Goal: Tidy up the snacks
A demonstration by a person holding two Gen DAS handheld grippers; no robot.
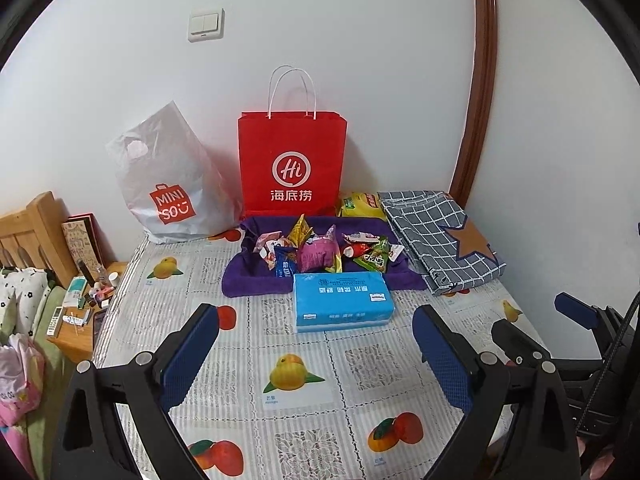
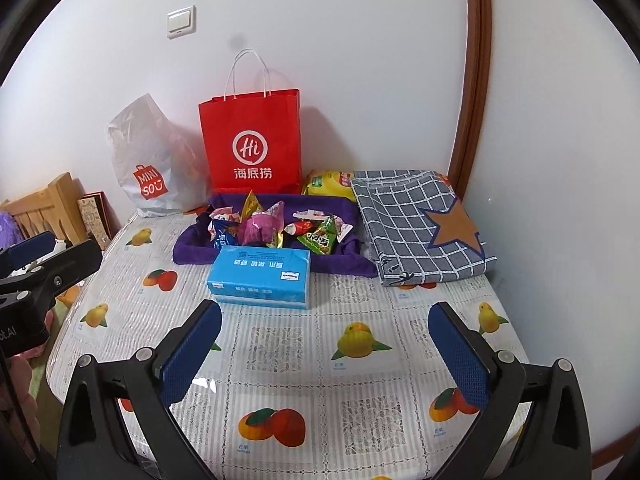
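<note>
Several wrapped snacks (image 1: 320, 254) (image 2: 276, 230) lie piled on a purple cloth (image 1: 256, 280) (image 2: 192, 250) at the back of the table. A red paper bag (image 1: 292, 164) (image 2: 251, 140) stands upright behind them against the wall. A yellow snack packet (image 1: 360, 205) (image 2: 326, 182) lies to the right of the bag. My left gripper (image 1: 316, 354) is open and empty above the table's front. My right gripper (image 2: 326, 352) is open and empty, also well short of the snacks. The right gripper also shows at the right edge of the left wrist view (image 1: 560, 332).
A blue tissue pack (image 1: 342, 302) (image 2: 262, 278) lies in front of the purple cloth. A folded checked cloth (image 1: 444, 240) (image 2: 424, 228) lies at the back right. A white plastic bag (image 1: 172, 192) (image 2: 150, 168) leans at the back left. A cluttered wooden nightstand (image 1: 84, 312) stands left of the table.
</note>
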